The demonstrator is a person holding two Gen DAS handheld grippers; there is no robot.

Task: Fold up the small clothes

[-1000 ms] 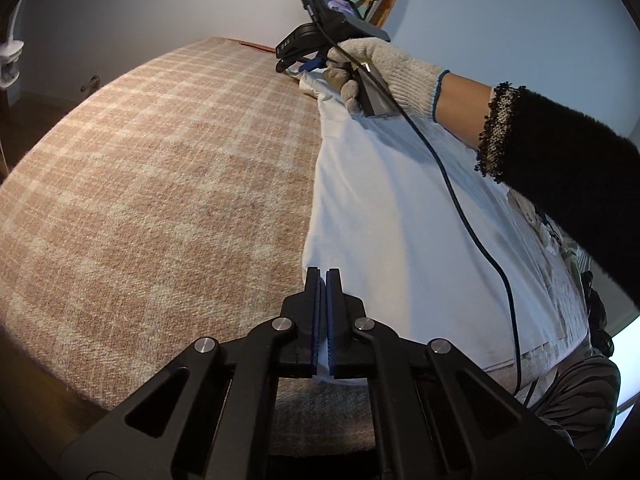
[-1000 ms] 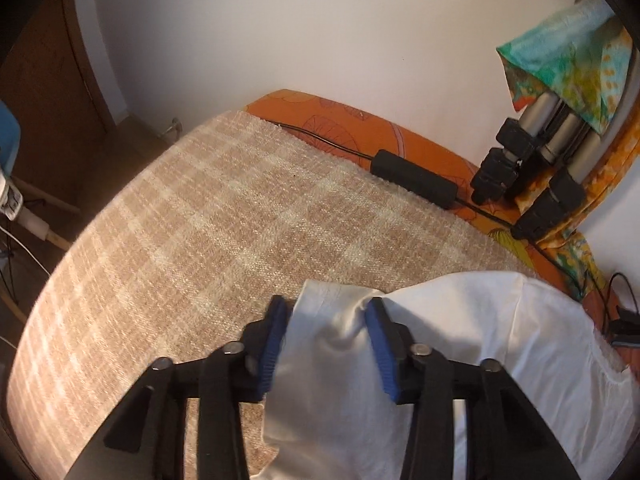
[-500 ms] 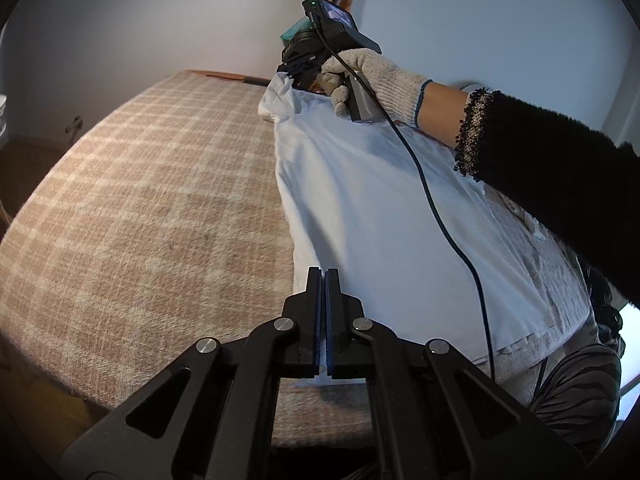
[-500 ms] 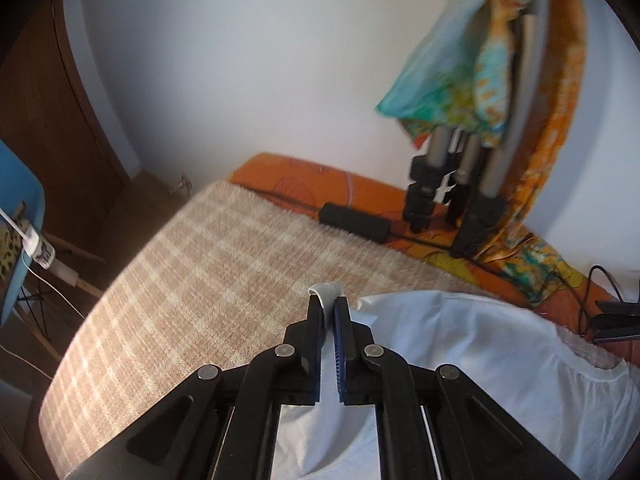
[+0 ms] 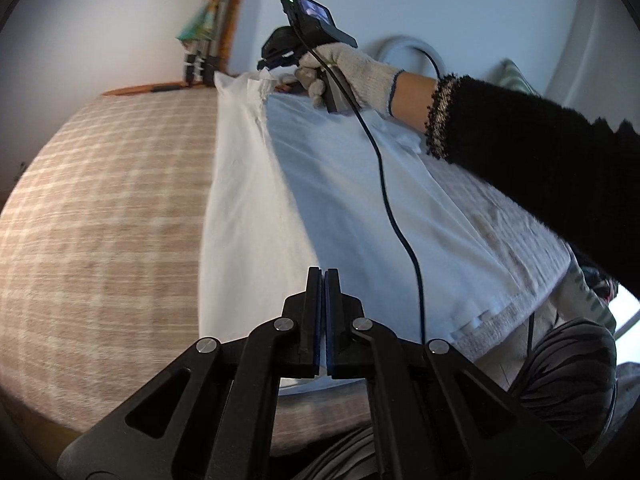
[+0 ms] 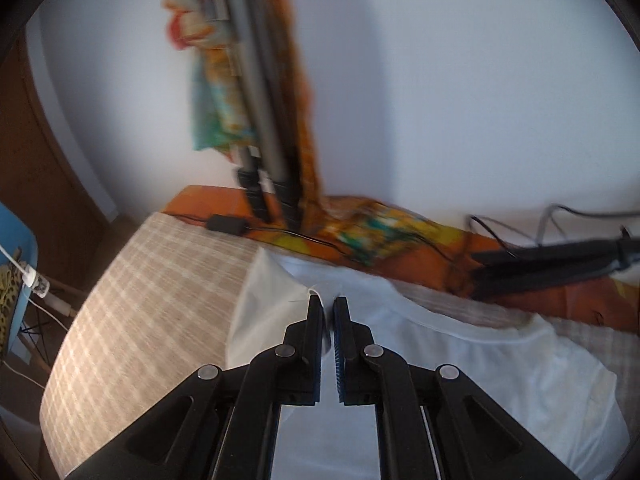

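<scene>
A small white garment [image 5: 360,200] lies on the beige checked bed cover [image 5: 100,208]. Its left edge is lifted into a ridge that runs from my left gripper to my right one. My left gripper [image 5: 323,276] is shut on the near corner of the garment. My right gripper [image 5: 276,64], held by a gloved hand, is shut on the far corner. In the right wrist view the right gripper [image 6: 327,304] pinches the white garment [image 6: 460,360] with its jaws nearly together, and a flap of cloth hangs to its left.
A tripod draped in colourful cloth [image 6: 256,92] stands at the wall beyond the bed. An orange sheet [image 6: 400,236] with a black power brick [image 6: 226,224] and cables runs along the far edge. The person's dark sleeve [image 5: 540,152] crosses the right side.
Both grippers have lifted the garment's left edge and moved it to the right over the rest of the cloth. The right gripper shut on the far corner a second ago and stays shut.
</scene>
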